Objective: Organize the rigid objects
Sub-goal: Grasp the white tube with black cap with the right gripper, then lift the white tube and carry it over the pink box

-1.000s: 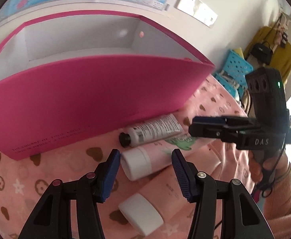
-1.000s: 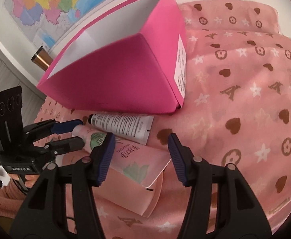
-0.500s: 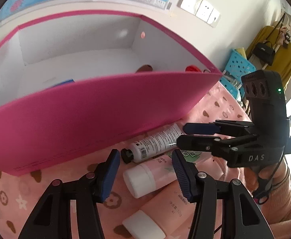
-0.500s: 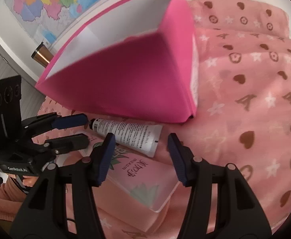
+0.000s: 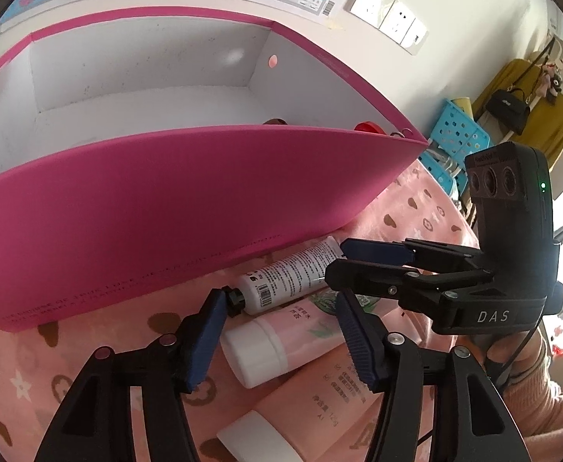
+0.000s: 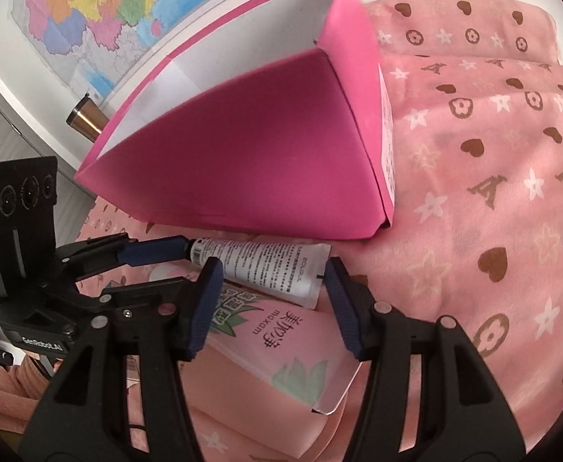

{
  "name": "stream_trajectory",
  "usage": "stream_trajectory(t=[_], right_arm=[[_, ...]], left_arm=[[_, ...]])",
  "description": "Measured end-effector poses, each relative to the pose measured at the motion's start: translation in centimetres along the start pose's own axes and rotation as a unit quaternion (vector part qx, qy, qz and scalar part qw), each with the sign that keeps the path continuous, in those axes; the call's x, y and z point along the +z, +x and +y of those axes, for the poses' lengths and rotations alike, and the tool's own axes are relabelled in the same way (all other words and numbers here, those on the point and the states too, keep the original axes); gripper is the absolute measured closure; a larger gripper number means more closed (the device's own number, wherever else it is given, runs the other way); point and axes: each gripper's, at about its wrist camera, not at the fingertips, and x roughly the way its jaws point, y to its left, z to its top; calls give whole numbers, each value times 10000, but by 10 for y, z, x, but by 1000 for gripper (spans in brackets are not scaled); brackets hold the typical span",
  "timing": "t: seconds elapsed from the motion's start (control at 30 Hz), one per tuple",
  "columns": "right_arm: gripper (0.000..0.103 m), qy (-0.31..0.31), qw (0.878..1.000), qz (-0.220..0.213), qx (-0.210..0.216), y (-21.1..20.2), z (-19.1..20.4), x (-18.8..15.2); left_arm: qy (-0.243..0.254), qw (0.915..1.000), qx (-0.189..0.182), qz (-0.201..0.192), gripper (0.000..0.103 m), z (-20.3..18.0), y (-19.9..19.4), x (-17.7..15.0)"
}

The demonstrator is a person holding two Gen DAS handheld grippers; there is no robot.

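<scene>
Pink box (image 5: 173, 208) — large, open-topped, white inside, sitting on a pink patterned cloth (image 6: 493, 192). The cloth's support is not visible. A few small items lie along the box's near inner edge, mostly hidden.

Three tubes lie packed together just outside the box's near wall. The lower pink tube (image 5: 320, 392) lies nearest the camera, at 6 o'clock in the left wrist view. The pink tube with white cap (image 5: 281, 338) lies between the left tool's fingers. The white tube with black cap (image 5: 289, 277) is the smallest and lies against the box wall.

Left tool (image 5: 281, 335) — jaws have just been opening; they are apart and straddle the white cap without pressing it. The black cap sits just at 12 o'clock of its left fingertip.

Right tool (image 6: 270, 296) — jaws parted, nothing gripped. The white tube's flat crimped end lies between its tips at 12 o'clock.

Judged step: picking one tube for the box. Settle on one tube per tool, centre the jaws on its firm cap or shoulder, and lift clear of its neighbours before crossing the wall — the two tools are close, so move one at a time.
</scene>
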Motion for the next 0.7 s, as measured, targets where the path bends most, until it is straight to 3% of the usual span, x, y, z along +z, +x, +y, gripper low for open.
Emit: stream_trajectory(t=[0.7], right_arm=[[45,-127,9980,-591,162,-46,24,1]], left_arm=[[48,9988,-45,-495,40,-22,-43,-1]])
